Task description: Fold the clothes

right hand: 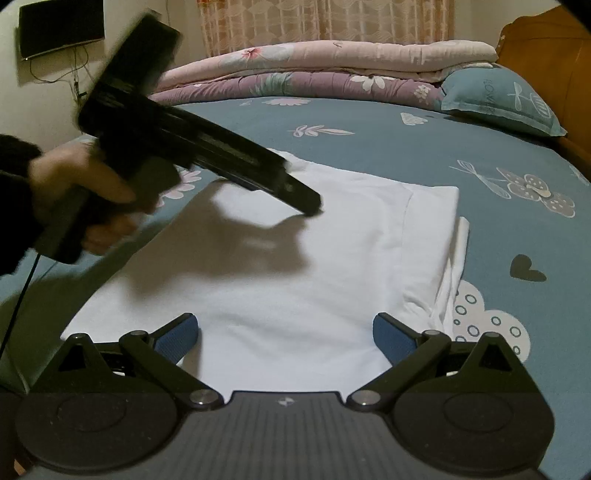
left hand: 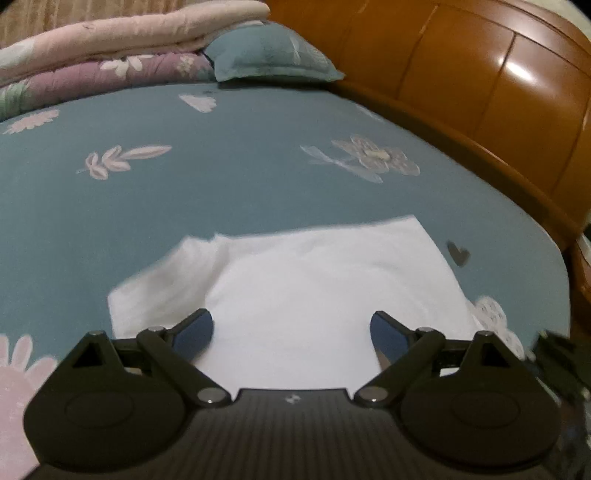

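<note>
A white garment (left hand: 314,288) lies flat on the blue flowered bed sheet (left hand: 221,177), with a sleeve spread out to its left. In the right wrist view the garment (right hand: 295,266) has its right side folded over in a long strip. My left gripper (left hand: 291,332) hovers over the garment's near part, jaws wide open and nothing between them. From the right wrist view, that left gripper (right hand: 308,205) shows side-on in a person's hand (right hand: 74,181), its tip just above the garment's far part. My right gripper (right hand: 286,336) is open above the near edge of the cloth.
Folded quilts (right hand: 314,70) and a blue pillow (right hand: 498,99) lie at the far side of the bed. A wooden headboard (left hand: 480,92) runs along the right. A curtain (right hand: 325,18) and a black wall box (right hand: 61,27) stand behind. A cable (right hand: 22,295) hangs at left.
</note>
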Tool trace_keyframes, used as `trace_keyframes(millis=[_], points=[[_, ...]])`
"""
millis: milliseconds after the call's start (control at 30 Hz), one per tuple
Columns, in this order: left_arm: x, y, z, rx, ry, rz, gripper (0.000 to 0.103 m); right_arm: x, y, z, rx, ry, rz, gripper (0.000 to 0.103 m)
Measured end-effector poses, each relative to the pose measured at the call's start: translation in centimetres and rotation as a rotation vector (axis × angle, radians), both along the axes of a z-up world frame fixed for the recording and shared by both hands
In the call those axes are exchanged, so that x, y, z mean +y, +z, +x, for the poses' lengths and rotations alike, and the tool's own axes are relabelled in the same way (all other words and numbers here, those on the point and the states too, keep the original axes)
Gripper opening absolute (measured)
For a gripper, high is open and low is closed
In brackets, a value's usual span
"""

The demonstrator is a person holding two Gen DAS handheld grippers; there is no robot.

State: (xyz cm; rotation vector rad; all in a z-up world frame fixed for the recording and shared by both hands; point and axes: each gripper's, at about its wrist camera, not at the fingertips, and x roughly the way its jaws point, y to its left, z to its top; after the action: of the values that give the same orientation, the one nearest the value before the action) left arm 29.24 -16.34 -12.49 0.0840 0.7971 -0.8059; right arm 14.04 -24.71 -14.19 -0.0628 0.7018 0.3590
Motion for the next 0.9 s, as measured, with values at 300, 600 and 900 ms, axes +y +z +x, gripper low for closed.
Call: trace_keyframes(millis=[300,600,900], points=[[3.7,5.1,-3.5,-0.135,0.035,-0.021,0.092,0.9,3.4,2.0,-0.053,0.002,-0.038,0.103],[9.8,4.7,-4.8,-0.05,0.158,0.048,0.092,-0.8,1.2,8.4,0.04,-0.015,-0.034,0.103],[9.1,5.2,-7.0,-0.033,0.106,0.03,0.092,-0.7,3.5,2.5,0.039,0.018,-0.06,0.103]])
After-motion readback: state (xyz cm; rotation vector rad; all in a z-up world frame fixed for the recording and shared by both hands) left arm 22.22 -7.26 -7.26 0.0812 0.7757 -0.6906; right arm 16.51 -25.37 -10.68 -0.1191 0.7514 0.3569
